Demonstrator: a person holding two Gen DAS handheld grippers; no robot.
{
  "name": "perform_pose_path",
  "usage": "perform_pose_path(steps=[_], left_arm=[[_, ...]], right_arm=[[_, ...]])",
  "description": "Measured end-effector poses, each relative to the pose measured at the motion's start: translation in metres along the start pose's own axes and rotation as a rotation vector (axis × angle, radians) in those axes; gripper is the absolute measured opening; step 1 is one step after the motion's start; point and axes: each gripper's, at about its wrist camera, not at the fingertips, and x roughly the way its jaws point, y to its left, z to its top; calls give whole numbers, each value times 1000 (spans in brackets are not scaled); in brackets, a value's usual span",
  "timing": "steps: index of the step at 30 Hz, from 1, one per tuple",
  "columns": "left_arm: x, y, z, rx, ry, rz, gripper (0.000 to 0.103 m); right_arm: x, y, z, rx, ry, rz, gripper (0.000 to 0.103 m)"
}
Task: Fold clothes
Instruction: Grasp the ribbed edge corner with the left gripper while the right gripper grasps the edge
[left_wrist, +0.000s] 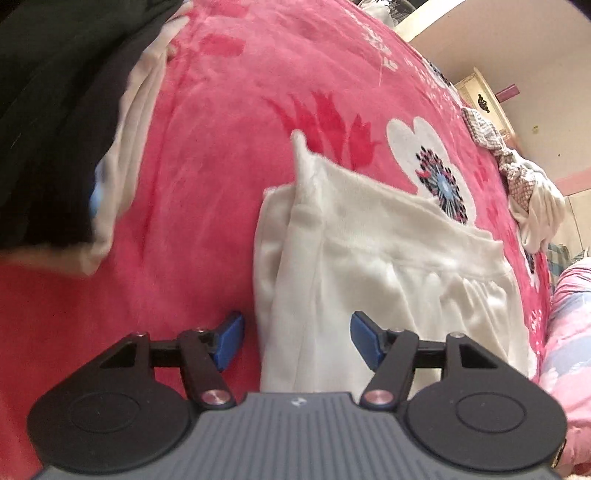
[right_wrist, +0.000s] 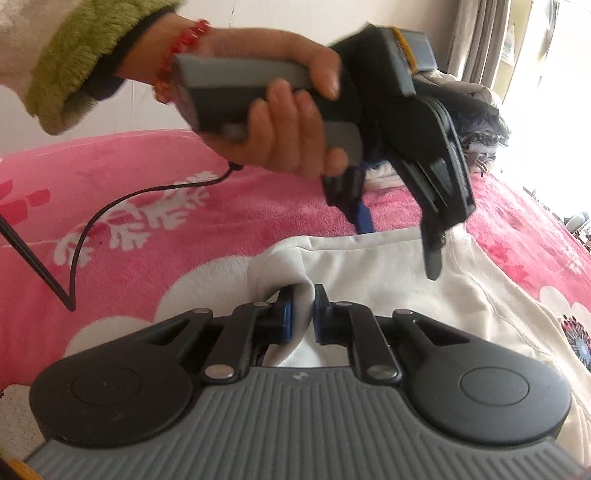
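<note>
where soft white fleece (right_wrist: 369, 258) bunches, pink plush blanket (right_wrist: 184, 229).

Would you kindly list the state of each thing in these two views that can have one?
White garment: partly folded, lying on the blanket, one edge lifted.
Right tongs: shut on a fold of the white garment.
Left tongs: open, straddling the garment's near edge, not gripping.
Pink blanket: spread flat over the bed.
Dark clothes: piled at the left, blurred.
Checked cloth: crumpled at the far edge.
</note>
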Motion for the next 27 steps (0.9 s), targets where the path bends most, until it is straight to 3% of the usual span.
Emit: perform_pose_path(steps=[7, 10, 12, 15, 17, 20, 27], left_arm=[[15, -4, 21, -17, -70, 12, 57], [18, -8, 21, -9, -101, 39, 47], [17, -8, 20, -23, -123, 55, 38], [15, -3, 18, -73, -143, 46, 24], [13, -4, 17, -92, -154, 34, 14], [13, -13, 17, -94, -171, 60, 12], [0, -26, 16, -151, -219, 29, 11]], right_arm=[[0, -1, -1, 1, 6, -24, 13], [5, 0, 0, -16, 19, -43, 26], [9, 0, 0, -27, 31, -47, 29], [11, -4, 0, -28, 39, -29, 27], [10, -8, 2, -26, 36, -13, 20], [3, -8, 4, -39, 32, 2, 13], [-26, -21, 14, -19, 13, 9, 10]])
